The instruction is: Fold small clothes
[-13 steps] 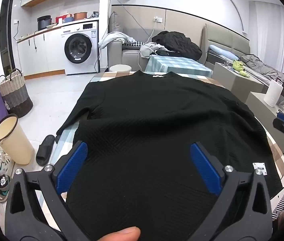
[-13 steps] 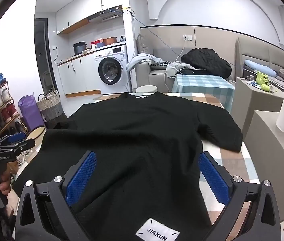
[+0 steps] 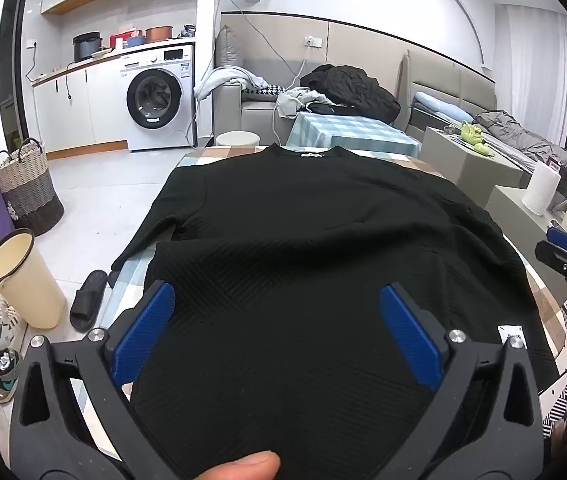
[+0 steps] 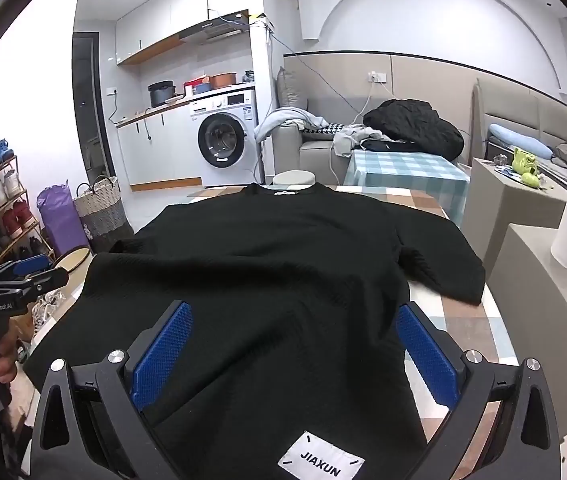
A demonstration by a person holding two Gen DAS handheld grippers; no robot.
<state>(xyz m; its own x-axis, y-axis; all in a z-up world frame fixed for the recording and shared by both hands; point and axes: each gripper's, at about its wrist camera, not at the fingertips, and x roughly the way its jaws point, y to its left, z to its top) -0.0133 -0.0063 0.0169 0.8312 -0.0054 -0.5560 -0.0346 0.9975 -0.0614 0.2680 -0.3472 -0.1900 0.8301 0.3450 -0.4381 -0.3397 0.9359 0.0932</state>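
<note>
On the checkered table the black top lay spread flat, neckline at the far edge, hem nearest the cameras. And there was the left gripper, jaws spread wide, hovering low over the hem's left part, its blue pads clear of the cloth on either side, pinching nothing. A fingertip poked in at the bottom of that view. Over to the right gripper, just as wide, poised above the hem by the white JIAXUN label, nothing clamped between its pads. The right sleeve lay out on the table; the left sleeve trailed off the table's side towards the floor. Behind it all stood a washing machine and a sofa heaped with clothes.
</note>
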